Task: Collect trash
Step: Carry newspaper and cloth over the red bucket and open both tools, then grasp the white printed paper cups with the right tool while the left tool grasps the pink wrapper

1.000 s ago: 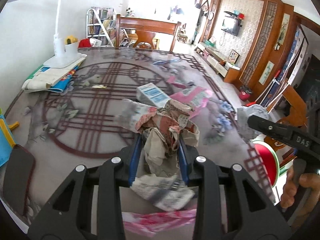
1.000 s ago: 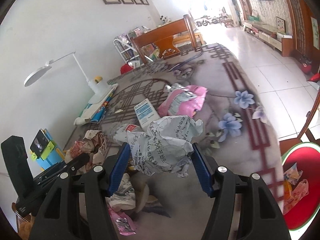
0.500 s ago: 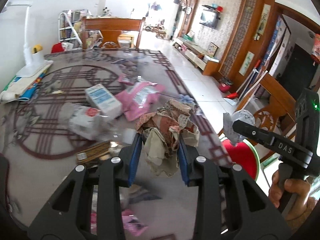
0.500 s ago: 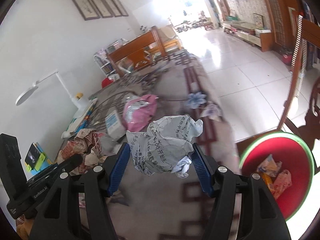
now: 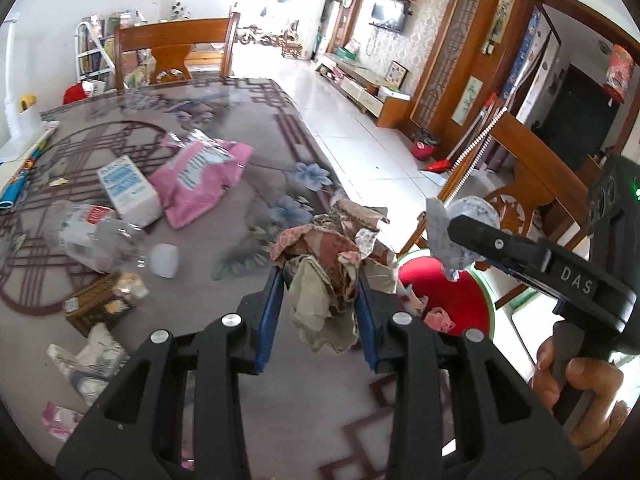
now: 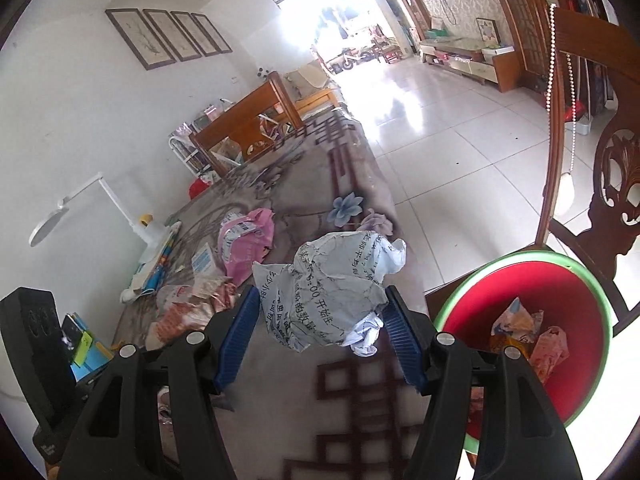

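Note:
My left gripper (image 5: pixel 320 280) is shut on a crumpled wad of brown and pink wrappers (image 5: pixel 328 268), held above the table's right edge. In the right wrist view, my right gripper (image 6: pixel 320 304) is shut on a crumpled ball of grey printed paper (image 6: pixel 332 284), also over that edge. The same paper ball (image 5: pixel 460 232) shows at the right of the left wrist view, above the bin. A red bin with a green rim (image 6: pixel 532 332) stands on the floor beside the table and holds some wrappers. Its red inside (image 5: pixel 440 292) shows just beyond my left fingers.
On the patterned table (image 5: pixel 224 240) lie a pink bag (image 5: pixel 200 180), a white and blue carton (image 5: pixel 128 192), a crushed clear bottle (image 5: pixel 92 236), a brown box (image 5: pixel 100 304) and paper scraps. A carved wooden chair (image 6: pixel 600 184) stands behind the bin. A hand (image 5: pixel 576 372) grips the right tool.
Both grippers have swung right with their loads, from over the table's middle to its right edge. The red bin has come much closer in both views.

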### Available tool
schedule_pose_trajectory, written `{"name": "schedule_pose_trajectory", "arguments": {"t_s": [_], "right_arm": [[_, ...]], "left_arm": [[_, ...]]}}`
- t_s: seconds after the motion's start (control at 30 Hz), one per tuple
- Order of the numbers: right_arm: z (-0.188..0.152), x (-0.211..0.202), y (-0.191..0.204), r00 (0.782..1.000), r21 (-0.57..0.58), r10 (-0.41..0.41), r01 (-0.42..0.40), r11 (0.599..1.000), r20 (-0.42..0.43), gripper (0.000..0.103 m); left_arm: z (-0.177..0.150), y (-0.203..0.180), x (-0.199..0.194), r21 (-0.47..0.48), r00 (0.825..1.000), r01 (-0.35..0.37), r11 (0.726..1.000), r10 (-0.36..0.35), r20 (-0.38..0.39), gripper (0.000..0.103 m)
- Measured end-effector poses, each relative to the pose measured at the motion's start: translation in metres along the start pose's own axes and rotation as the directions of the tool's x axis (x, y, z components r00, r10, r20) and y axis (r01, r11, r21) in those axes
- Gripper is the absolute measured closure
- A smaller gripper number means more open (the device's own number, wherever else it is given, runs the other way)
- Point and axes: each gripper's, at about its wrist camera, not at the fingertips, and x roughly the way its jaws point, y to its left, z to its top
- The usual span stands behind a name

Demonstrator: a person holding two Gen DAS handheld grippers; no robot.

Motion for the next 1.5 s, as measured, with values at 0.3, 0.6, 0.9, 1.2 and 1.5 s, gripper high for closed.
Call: {"name": "schedule_pose_trajectory", "arguments": {"t_s": [0.3, 0.6, 0.9, 1.2, 1.5], "right_arm": [[0.011, -0.015, -0.068, 0.991, 0.211, -0.132, 0.126, 0.969, 0.018, 0.042], [0.013, -0.028, -0.107, 0.975, 0.34, -0.221, 0.2, 0.919, 0.024, 0.041], [0.015, -0.032, -0.117, 0.956, 0.371, -0.292, 0.258, 0.892, 0.038, 0.035], [0.014, -0.037, -0.125, 0.942, 0.428, -0.333, 0.282, 0.859, 0.048, 0.028], [0.018, -0.028, -0.111, 0.943, 0.395, -0.329, 0.287, 0.873, 0.042, 0.028]], "left_arm": [[-0.007, -0.046, 0.043, 0.043, 0.992, 0.094, 0.995, -0.09, -0.088, 0.07], [-0.008, -0.104, 0.08, 0.133, 0.973, 0.186, 0.973, -0.164, -0.164, 0.07], [-0.021, -0.134, 0.098, 0.197, 0.955, 0.243, 0.95, -0.199, -0.219, 0.059], [-0.018, -0.132, 0.09, 0.198, 0.958, 0.253, 0.947, -0.217, -0.185, 0.031], [-0.016, -0.098, 0.053, 0.16, 0.966, 0.235, 0.959, -0.213, -0.146, 0.03]]}}
